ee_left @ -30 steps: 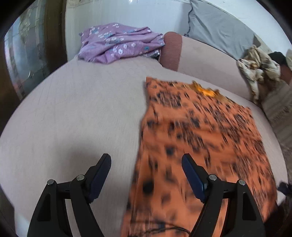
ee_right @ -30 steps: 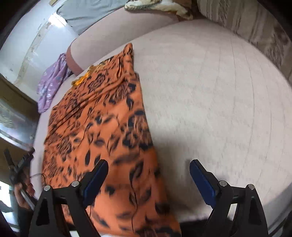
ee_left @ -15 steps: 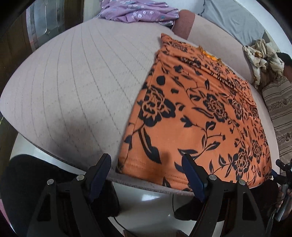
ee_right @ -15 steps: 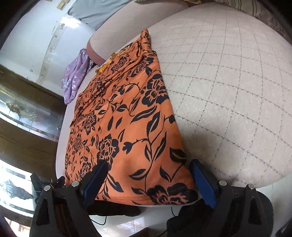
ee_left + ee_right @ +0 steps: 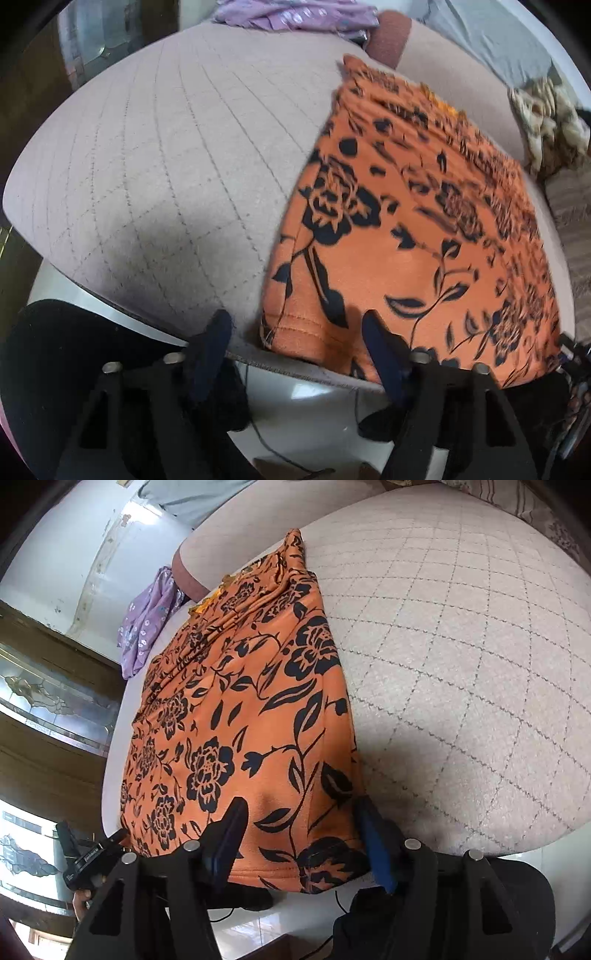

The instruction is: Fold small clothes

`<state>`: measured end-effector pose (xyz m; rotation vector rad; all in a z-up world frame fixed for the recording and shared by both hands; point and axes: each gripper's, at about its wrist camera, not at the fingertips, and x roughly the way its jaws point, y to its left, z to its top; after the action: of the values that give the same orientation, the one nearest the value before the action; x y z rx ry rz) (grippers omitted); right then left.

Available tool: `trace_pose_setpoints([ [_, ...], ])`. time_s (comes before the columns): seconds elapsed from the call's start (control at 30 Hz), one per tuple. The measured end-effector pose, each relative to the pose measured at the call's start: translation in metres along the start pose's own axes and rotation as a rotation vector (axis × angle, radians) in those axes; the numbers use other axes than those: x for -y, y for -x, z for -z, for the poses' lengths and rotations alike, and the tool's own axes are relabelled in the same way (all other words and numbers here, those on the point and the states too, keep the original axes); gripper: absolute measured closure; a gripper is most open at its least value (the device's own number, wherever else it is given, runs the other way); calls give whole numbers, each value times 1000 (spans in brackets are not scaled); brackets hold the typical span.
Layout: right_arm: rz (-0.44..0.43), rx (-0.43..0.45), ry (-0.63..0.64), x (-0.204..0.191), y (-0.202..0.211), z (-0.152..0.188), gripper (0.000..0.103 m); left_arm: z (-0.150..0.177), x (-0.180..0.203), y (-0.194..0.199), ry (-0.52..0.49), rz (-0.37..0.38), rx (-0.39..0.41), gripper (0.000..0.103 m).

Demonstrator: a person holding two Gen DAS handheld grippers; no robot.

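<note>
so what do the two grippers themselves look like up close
Both are alike. The left gripper and right gripper each have a black angular frame with triangular cut-outs and silver round bolt heads at the joints. Each carries two flat, dark blue finger pads. In the right wrist view, the left gripper's black body bears a small white label, too small to read.

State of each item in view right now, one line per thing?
Orange garment: spread flat on the quilted cushion, near hem at the edge.
Left gripper: closing around the hem's left corner.
Right gripper: closing around the hem's right corner.
Purple garment: crumpled, unfolded.
</note>
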<state>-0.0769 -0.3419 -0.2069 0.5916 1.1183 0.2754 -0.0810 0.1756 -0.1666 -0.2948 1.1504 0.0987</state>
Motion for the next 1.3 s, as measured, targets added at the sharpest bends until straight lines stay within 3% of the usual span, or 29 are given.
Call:
trace_pose_setpoints([
  [0.07, 19, -14, 24, -3, -2, -1, 54, 2, -2, 5, -5, 8, 8, 77],
  [0.1, 40, -23, 38, -5, -2, -1, 76, 1, -1, 8, -16, 34, 8, 94],
  [0.13, 34, -28, 32, -4, -2, -2, 87, -1, 0, 10, -17, 46, 9, 94],
  [0.3, -79, 71, -9, -9, 33, -11, 90, -10, 0, 52, -4, 89, 133, 94],
  [0.4, -52, 106, -34, -2, 42, -18, 85, -12, -2, 44, -13, 74, 121, 88],
  [0.47, -37, 42, -77, 11, 29, -18, 61, -9, -7, 29, 13, 44, 70, 83],
  [0.5, -12, 35, -82, 14, 25, -16, 29, -7, -10, 24, 24, 32, 56, 77],
  [0.53, 17, 42, -71, 14, 24, -14, 23, -6, -10, 21, 31, 26, 54, 66],
  [0.6, 15, 47, -50, 12, 22, -11, 23, -6, -11, 18, 37, 2, 60, 52],
  [0.67, 21, 5, -34, 10, 12, -12, 23, -8, -9, 16, 24, -5, 61, 50],
  [0.7, 37, -20, -23, 7, 6, -10, 32, -8, -7, 12, 10, -11, 50, 50],
  [0.77, 34, -46, -5, 4, -3, -9, 65, -12, -2, 5, -12, -23, 28, 80],
  [0.8, 20, -63, 5, 0, -6, -9, 92, -12, -1, 8, -23, 8, 24, 94],
  [0.9, -10, -59, 12, -8, -4, -11, 94, -20, 4, 29, -20, 33, 78, 94],
  [1.0, -65, 1, -1, -15, 15, -19, 94, -29, 2, 46, -12, 57, 125, 94],
  [1.1, -57, -5, -48, -1, 10, -24, 89, -26, -4, 23, 8, 31, 65, 88],
  [1.13, -66, -32, -82, 7, 3, -22, 78, -22, -8, 14, 14, 21, 31, 71],
  [1.2, -31, -54, -106, 15, -5, -17, 46, -17, -11, 7, 30, -4, 24, 55],
  [1.23, -61, -41, -100, 14, -5, -15, 35, -16, -9, 9, 30, -4, 35, 46],
  [1.3, -72, -36, -81, 9, -4, -14, 30, -19, -5, 10, 13, -17, 39, 41],
])
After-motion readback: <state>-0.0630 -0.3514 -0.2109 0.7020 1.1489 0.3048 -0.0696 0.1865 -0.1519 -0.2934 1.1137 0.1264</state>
